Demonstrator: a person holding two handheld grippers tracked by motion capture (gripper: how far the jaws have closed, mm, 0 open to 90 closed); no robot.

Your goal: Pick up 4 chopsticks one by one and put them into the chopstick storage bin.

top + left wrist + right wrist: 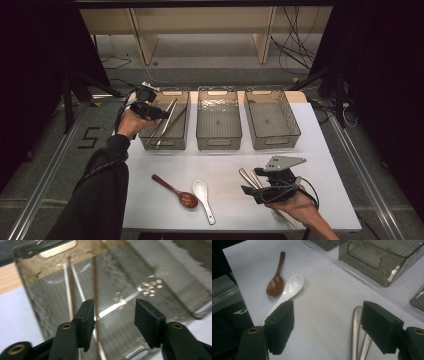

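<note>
Smoked clear plastic: three bins in a row across the upper middle of the high view; the left bin (pixel 145 142) held two pairs of chopsticks (pixel 169 120), one metal, one brown; the middle bin (pixel 218 142) and right bin (pixel 295 131) held none; left gripper (pixel 161 114), upper left, above the left bin, jaws spread with nothing pinched; right gripper (pixel 247 193), lower right, jaws spread over two metal handles (pixel 356 335); one brown wooden spoon (pixel 176 191) and one white ceramic spoon (pixel 203 199) lay at lower centre on the white table (pixel 150 210).

White table (pixel 325 165) with bins (pixel 218 120), spoons (pixel 205 197)
</note>
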